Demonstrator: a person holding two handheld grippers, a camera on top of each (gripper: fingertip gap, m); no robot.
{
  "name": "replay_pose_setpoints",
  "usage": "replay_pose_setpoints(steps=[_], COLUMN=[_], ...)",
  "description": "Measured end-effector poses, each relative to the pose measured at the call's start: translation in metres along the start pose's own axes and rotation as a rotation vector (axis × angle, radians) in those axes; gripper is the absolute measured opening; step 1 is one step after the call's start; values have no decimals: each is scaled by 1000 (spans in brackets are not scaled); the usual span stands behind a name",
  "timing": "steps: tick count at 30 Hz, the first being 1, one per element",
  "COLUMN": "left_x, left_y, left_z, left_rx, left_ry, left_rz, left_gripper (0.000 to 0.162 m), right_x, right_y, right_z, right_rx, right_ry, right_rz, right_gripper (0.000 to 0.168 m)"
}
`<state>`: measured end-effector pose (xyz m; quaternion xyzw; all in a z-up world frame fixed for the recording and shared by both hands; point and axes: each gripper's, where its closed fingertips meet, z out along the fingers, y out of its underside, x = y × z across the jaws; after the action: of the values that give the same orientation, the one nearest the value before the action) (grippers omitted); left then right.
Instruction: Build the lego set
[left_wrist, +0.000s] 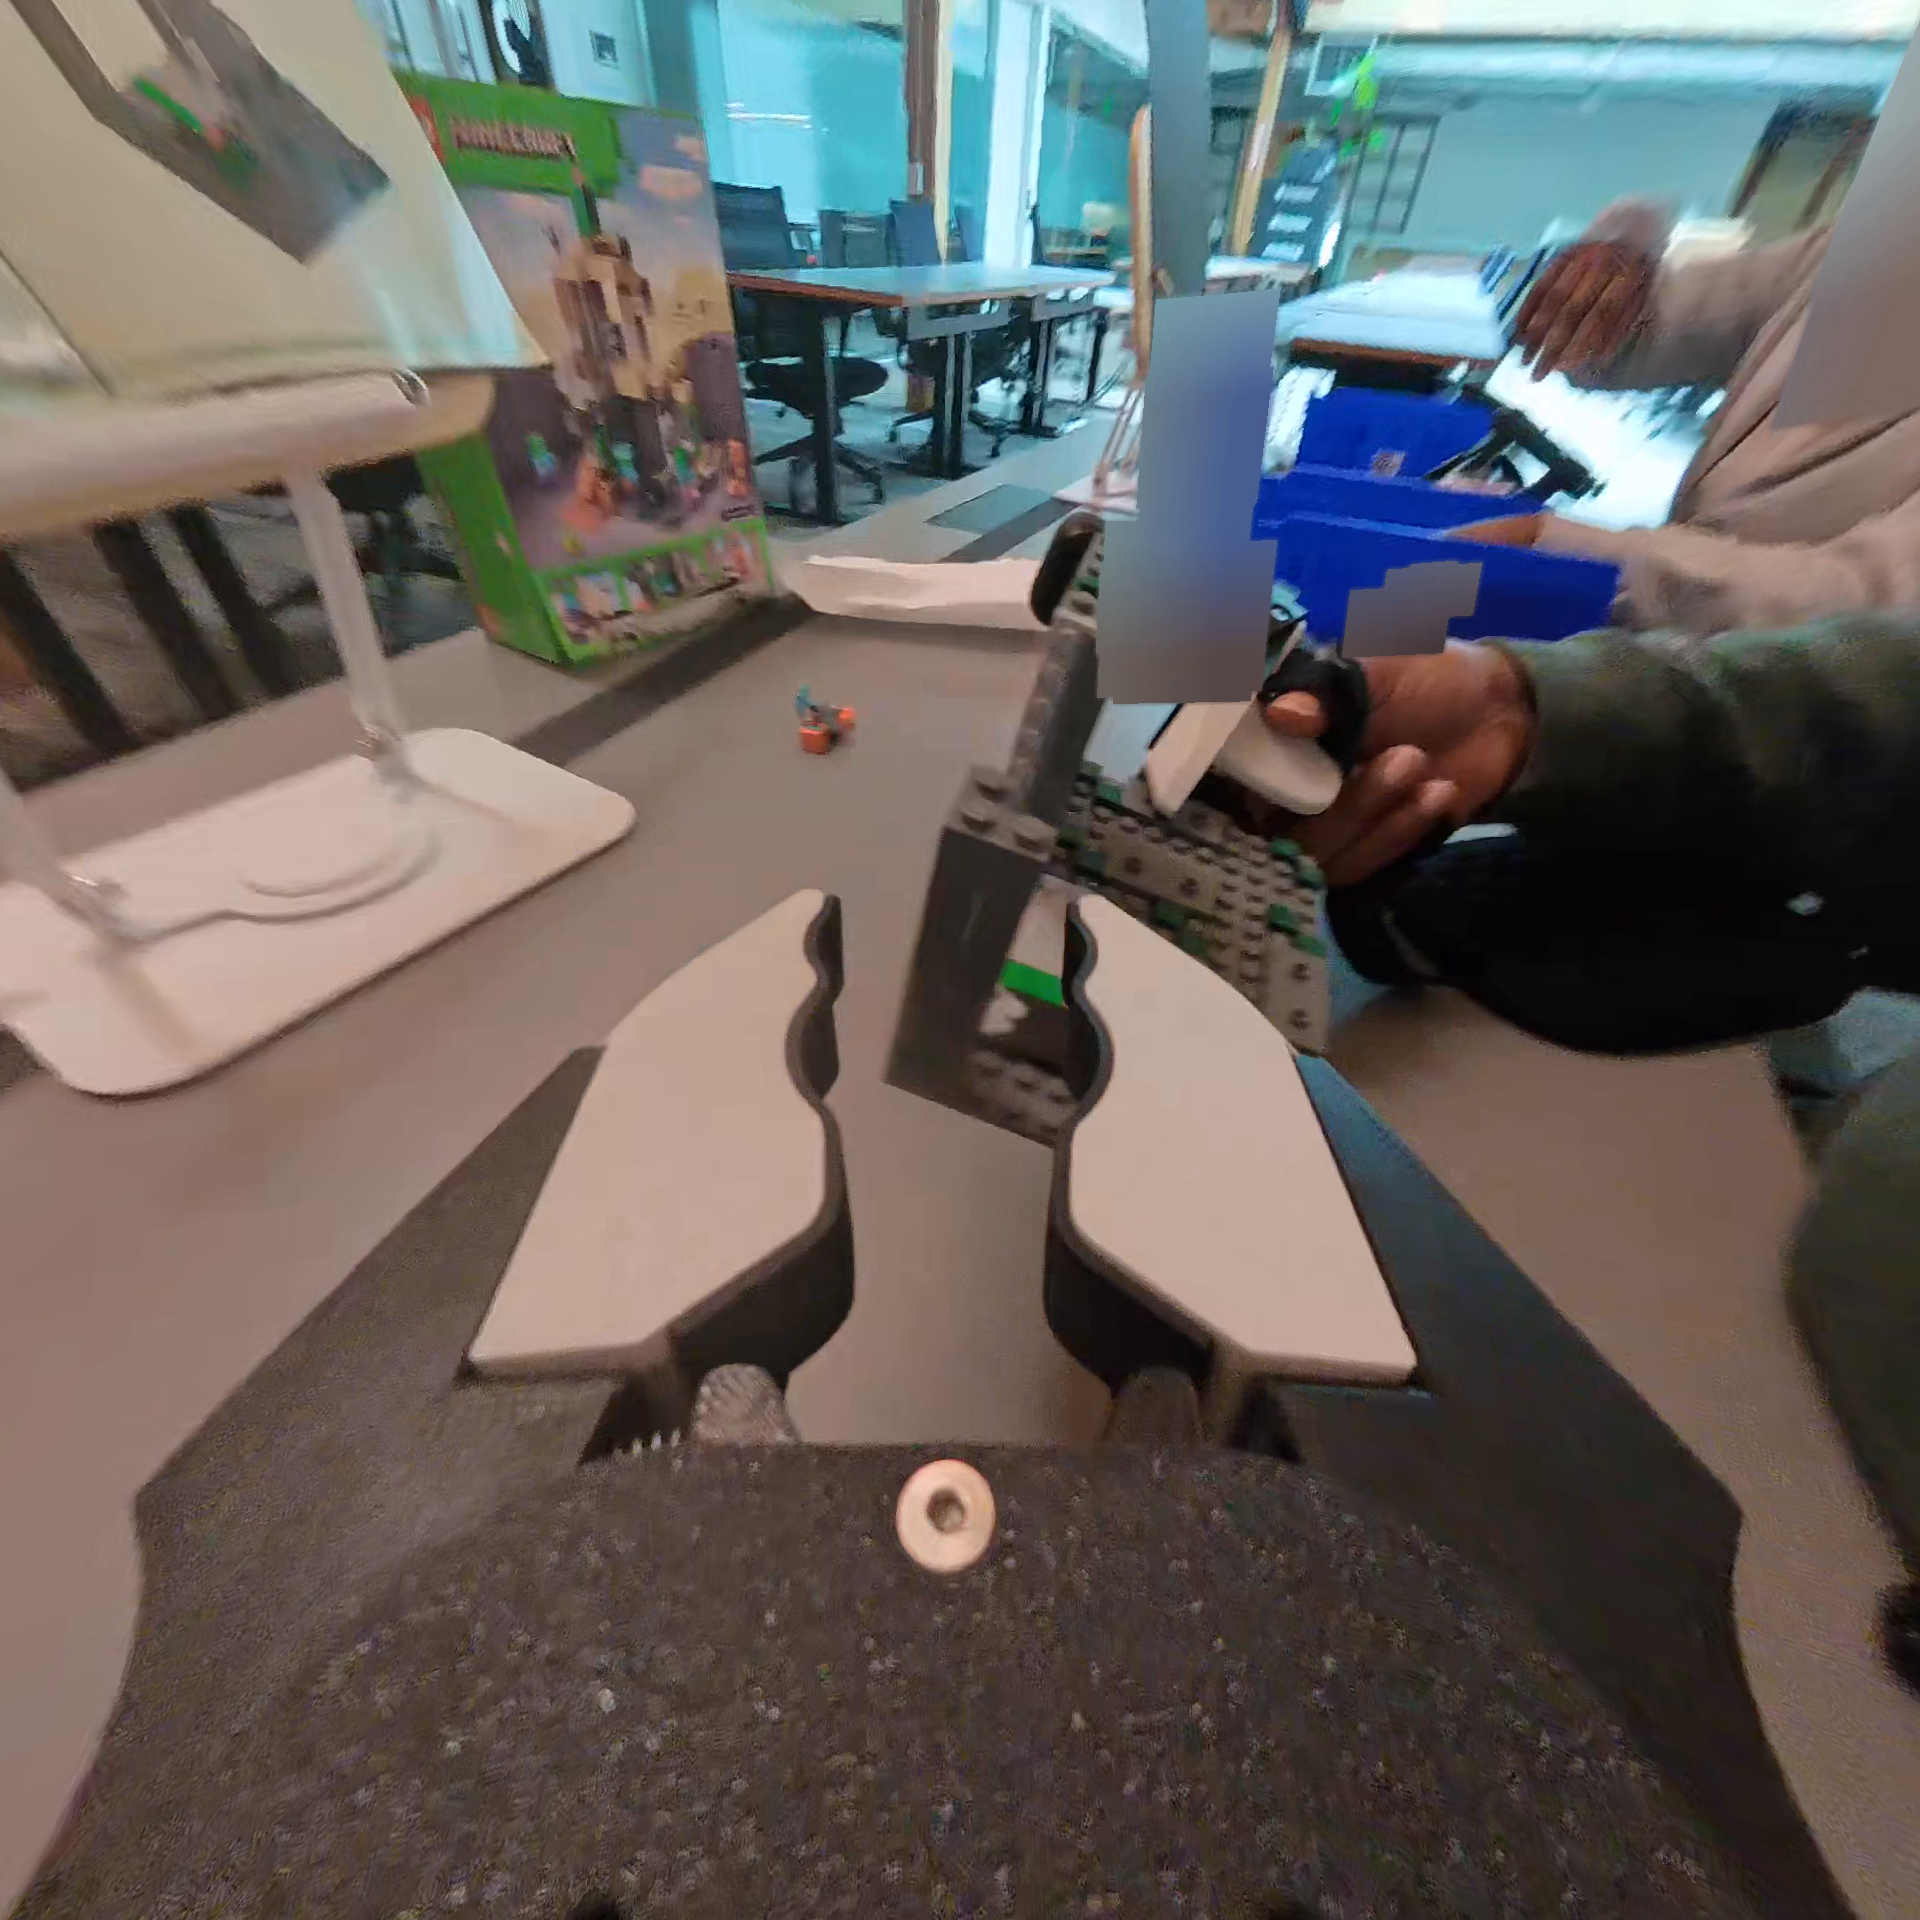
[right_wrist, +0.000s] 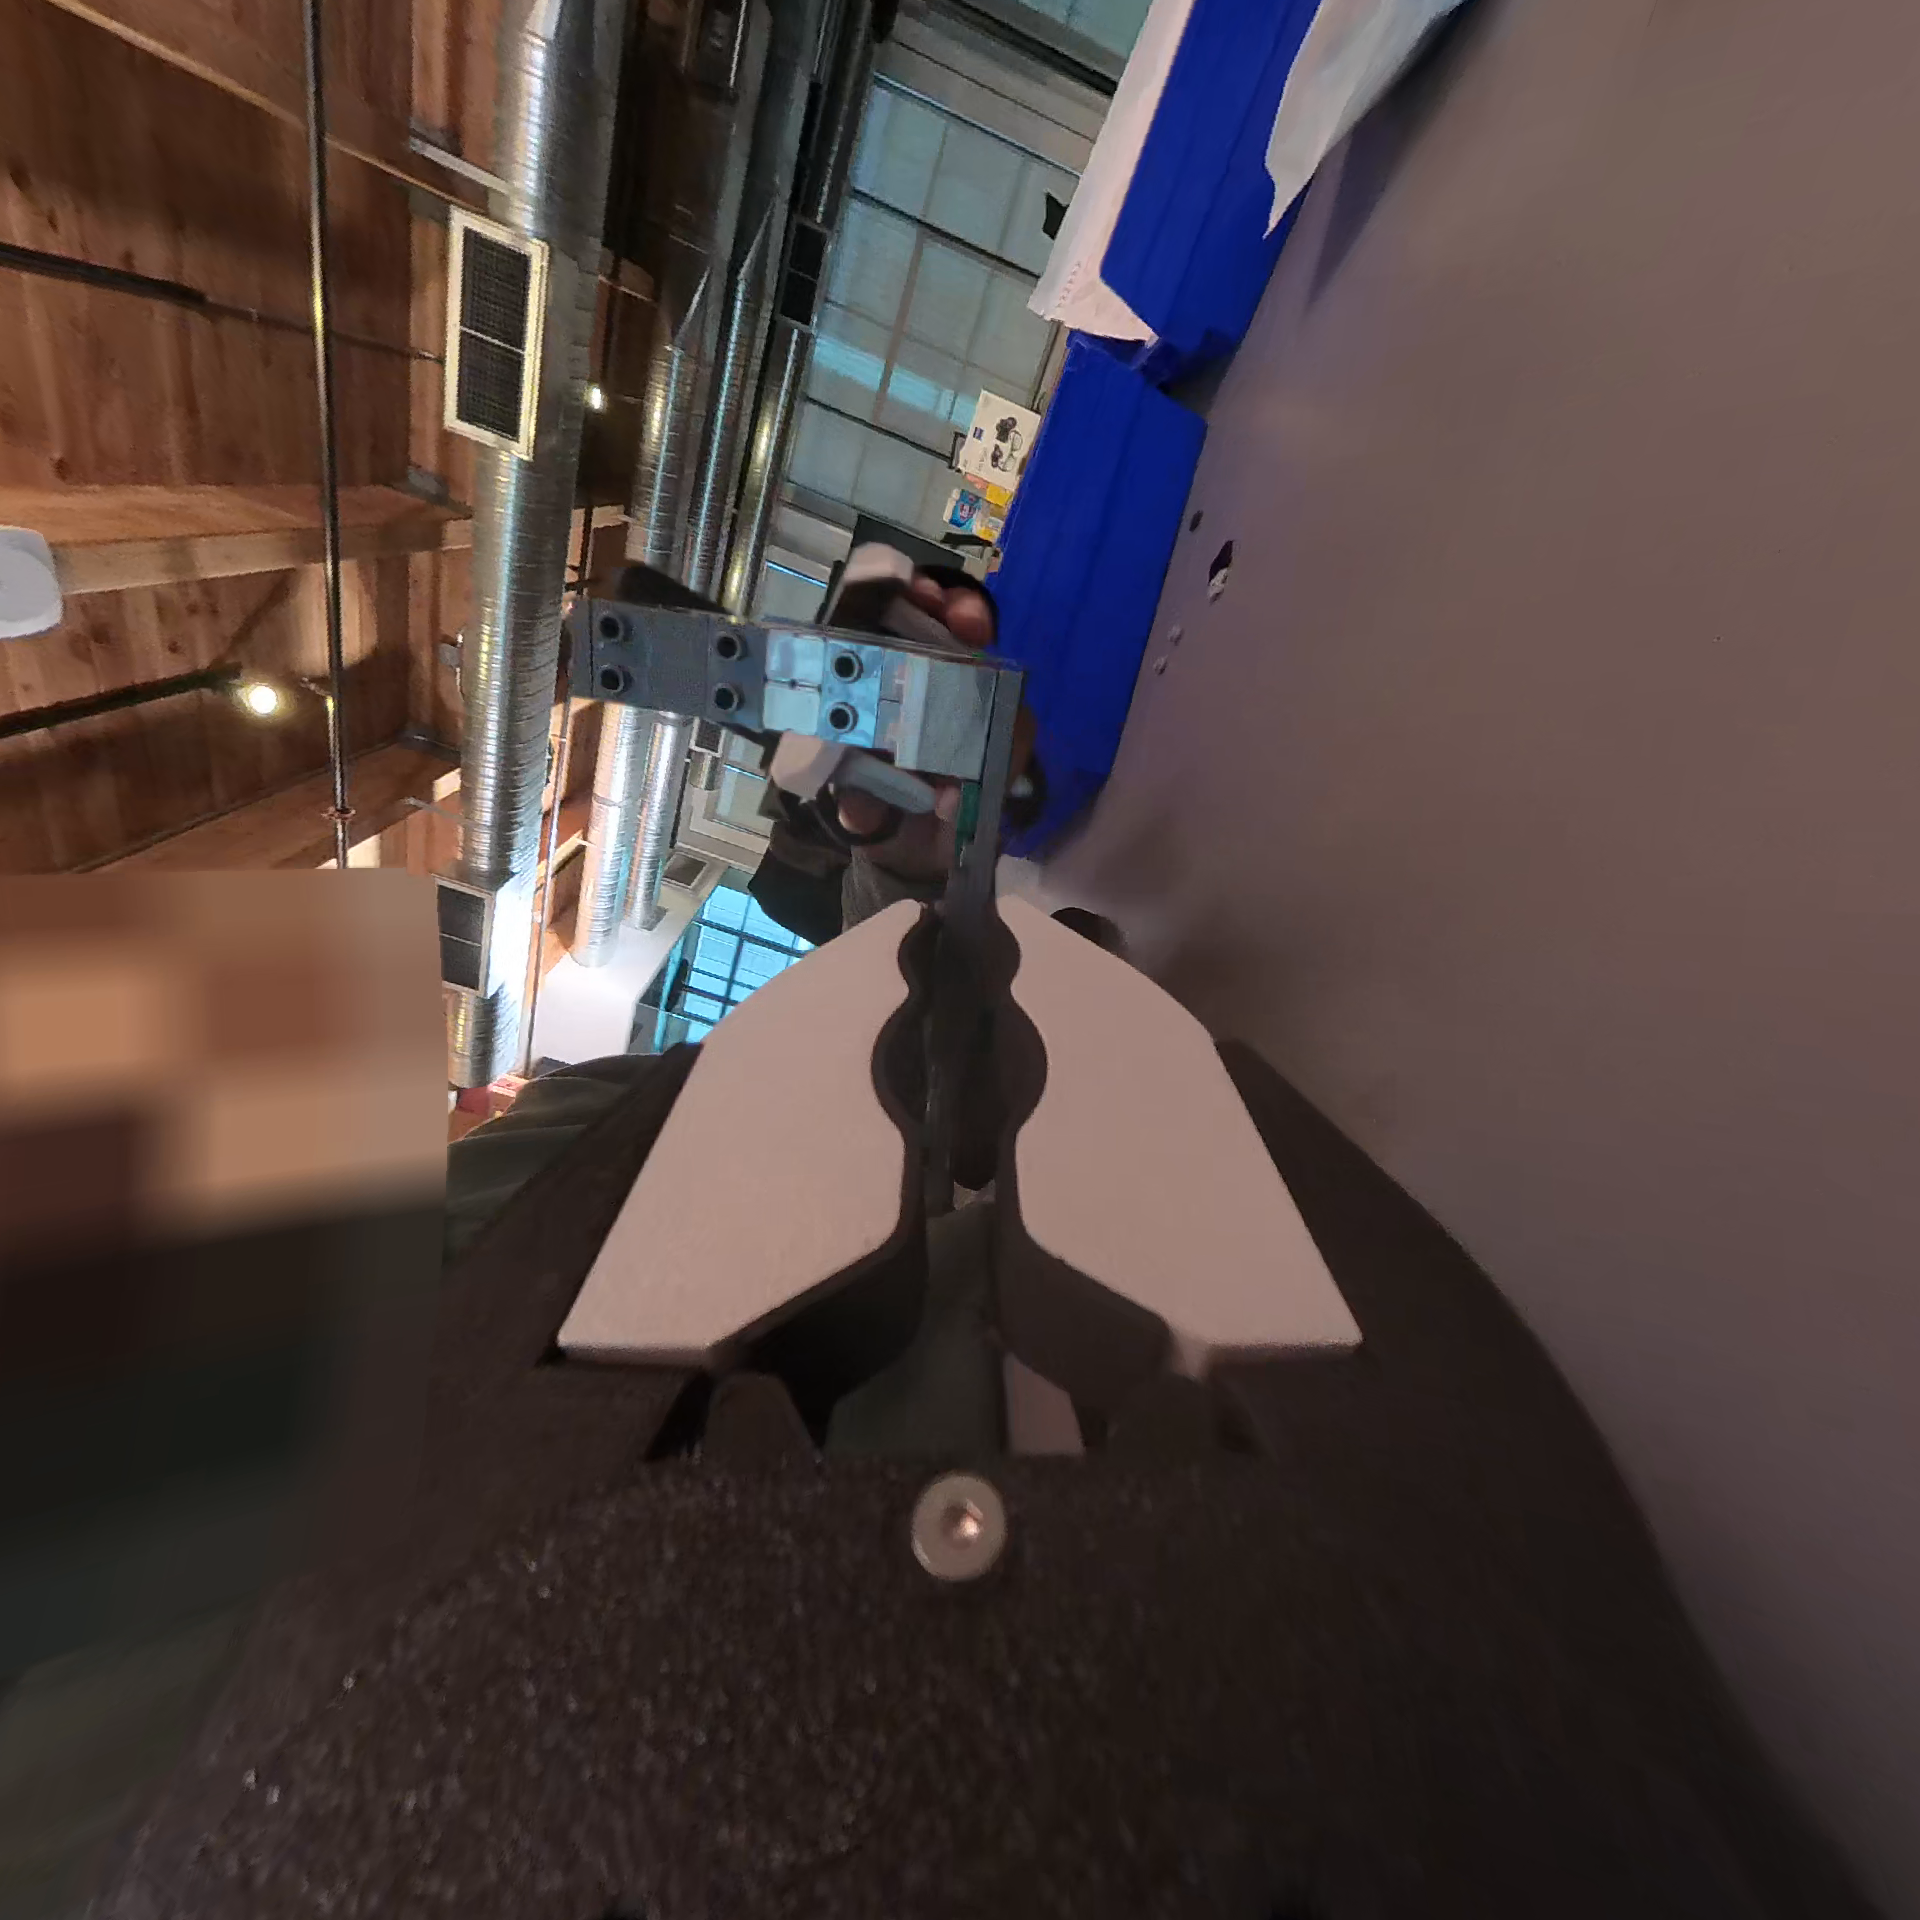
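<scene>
Right now, from the left wrist view, my left gripper (left_wrist: 951, 945) has its fingers spread apart with nothing between them. I see the build (left_wrist: 1039, 894), a dark grey Lego assembly, just ahead of the fingertips and off toward the right finger (left_wrist: 1195, 1164); its upright grey wall overlaps that finger's tip, but I cannot tell whether they touch. The studded plate of the build runs back from the wall toward a hand (left_wrist: 1423, 758) in a dark sleeve, where the white tips of the right gripper (left_wrist: 1226, 769) rest on it. Beyond the build on the grey table (left_wrist: 727, 831) lies a small orange and blue piece (left_wrist: 824, 722), well apart from it. Farther back from the build and to the left stand the set's box (left_wrist: 613, 416) and a white stand (left_wrist: 312, 862); behind the build sit blue bins (left_wrist: 1434, 520).

From the right wrist view, which is rolled on its side, my right gripper (right_wrist: 961, 920) is clenched on a thin dark edge of the build (right_wrist: 800, 686), the plate running straight down the slot between the fingers. The studded block of the build projects past the fingertips. Blue bins (right_wrist: 1112, 540) lie beyond the build, on the table (right_wrist: 1558, 727).
</scene>
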<state>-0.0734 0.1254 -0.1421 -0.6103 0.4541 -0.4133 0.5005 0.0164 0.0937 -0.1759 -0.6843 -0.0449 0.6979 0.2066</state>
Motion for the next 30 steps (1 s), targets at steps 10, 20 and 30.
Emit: replay_pose_setpoints(steps=[10,20,30], left_x=[-1,-40,-45], left_y=[14,34,54], left_z=[11,44,48], left_rx=[-93,-97,-76], left_ry=[110,171,286], left_rz=[161,89,15], left_gripper=[17,17,17], right_x=[17,51,70], right_y=[-1,-29,-23], right_z=[-3,-12,-23], right_rx=[-6,59,-26], right_ry=[-12,58,190], right_rz=[98,190,176], right_gripper=[7,8,21])
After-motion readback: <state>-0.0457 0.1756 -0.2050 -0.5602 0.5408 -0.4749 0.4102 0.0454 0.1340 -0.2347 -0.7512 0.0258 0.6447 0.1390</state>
